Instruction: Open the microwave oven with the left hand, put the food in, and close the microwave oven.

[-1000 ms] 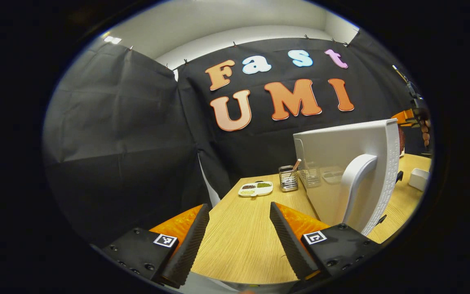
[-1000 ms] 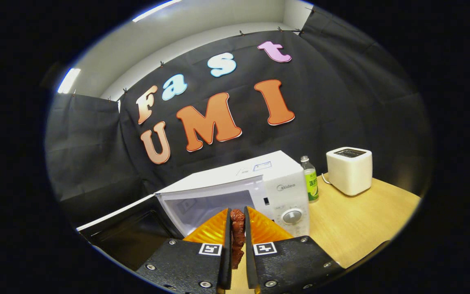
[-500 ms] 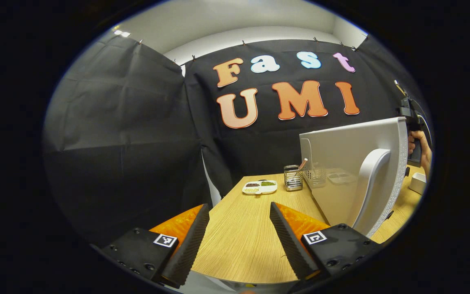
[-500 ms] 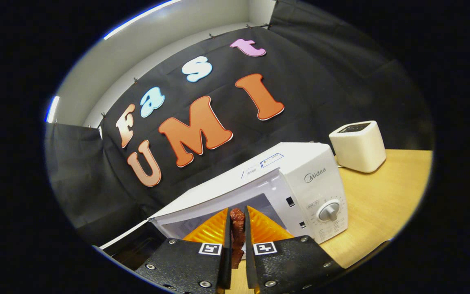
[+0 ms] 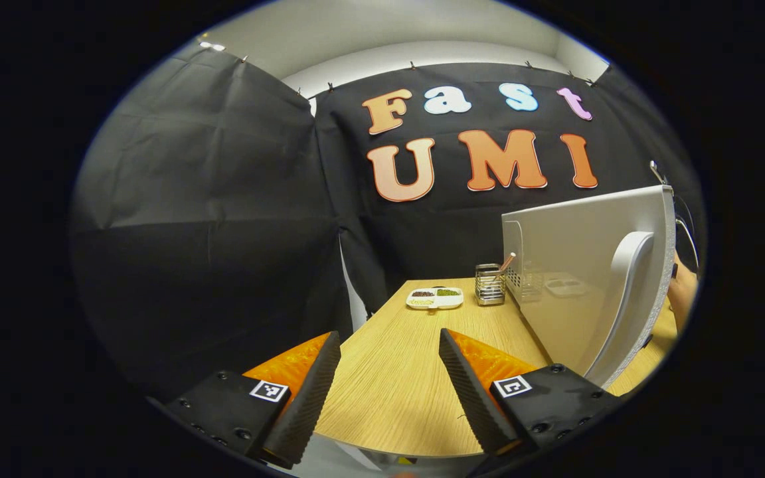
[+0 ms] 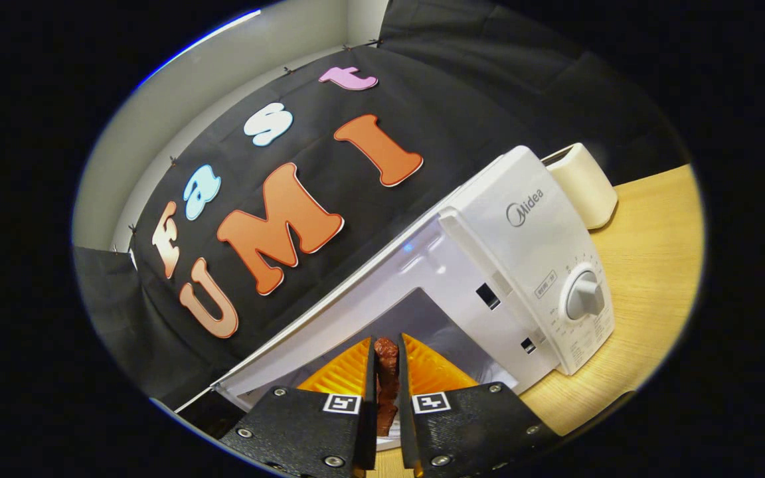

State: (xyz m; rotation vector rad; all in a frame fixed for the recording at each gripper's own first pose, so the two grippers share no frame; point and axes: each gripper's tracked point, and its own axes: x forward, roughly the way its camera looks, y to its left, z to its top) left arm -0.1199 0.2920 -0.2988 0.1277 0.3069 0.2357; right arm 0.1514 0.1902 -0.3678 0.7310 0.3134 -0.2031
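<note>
Clamped in my right gripper (image 6: 382,398), the food (image 6: 386,378) stands upright between both fingers, with the microwave oven (image 6: 522,252) cavity straight ahead and close. My left gripper (image 5: 389,392) waits wide and empty beside the open door (image 5: 582,292).

Right gripper (image 6: 386,352) clamps food (image 6: 386,382) at open microwave (image 6: 489,265) mouth

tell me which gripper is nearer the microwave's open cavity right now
Right. The right gripper, shut on the food, is at the mouth of the microwave. The left gripper hangs open beside the swung-out door, over the table.
</note>
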